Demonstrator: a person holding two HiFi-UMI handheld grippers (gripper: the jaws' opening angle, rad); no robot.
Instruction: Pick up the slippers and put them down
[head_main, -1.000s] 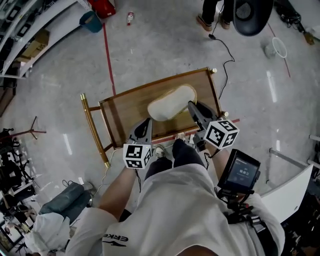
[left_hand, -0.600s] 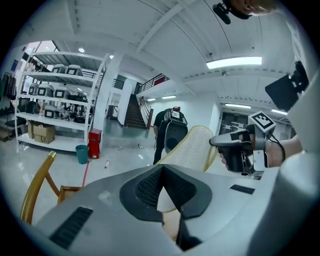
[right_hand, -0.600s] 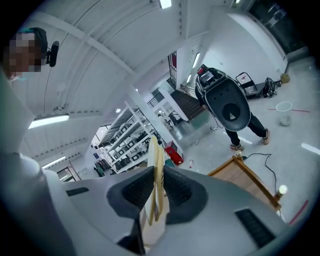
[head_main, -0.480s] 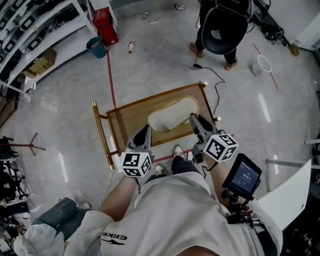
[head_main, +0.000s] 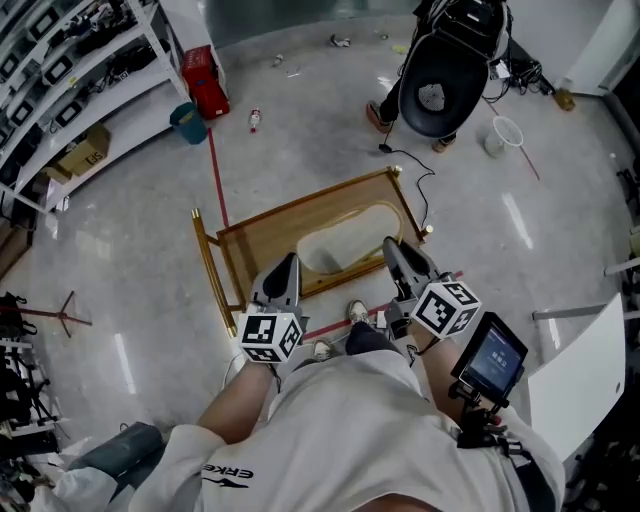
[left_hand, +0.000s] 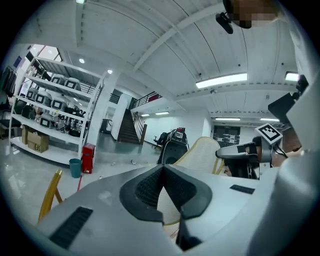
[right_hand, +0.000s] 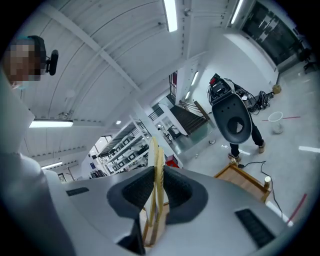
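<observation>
Slippers (head_main: 340, 250), pressed together on edge, hang above the wooden rack (head_main: 300, 215), long axis running sideways from left claw (head_main: 283, 272) to right claw (head_main: 397, 252). Each claw is clamped on one end.

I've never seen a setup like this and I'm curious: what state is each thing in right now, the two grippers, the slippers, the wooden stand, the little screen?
left gripper: shut on one end of the slippers.
right gripper: shut on the other end.
slippers: a pair together, held in the air between both grippers.
wooden stand: upright on the floor, below the slippers.
screen: lit.
</observation>
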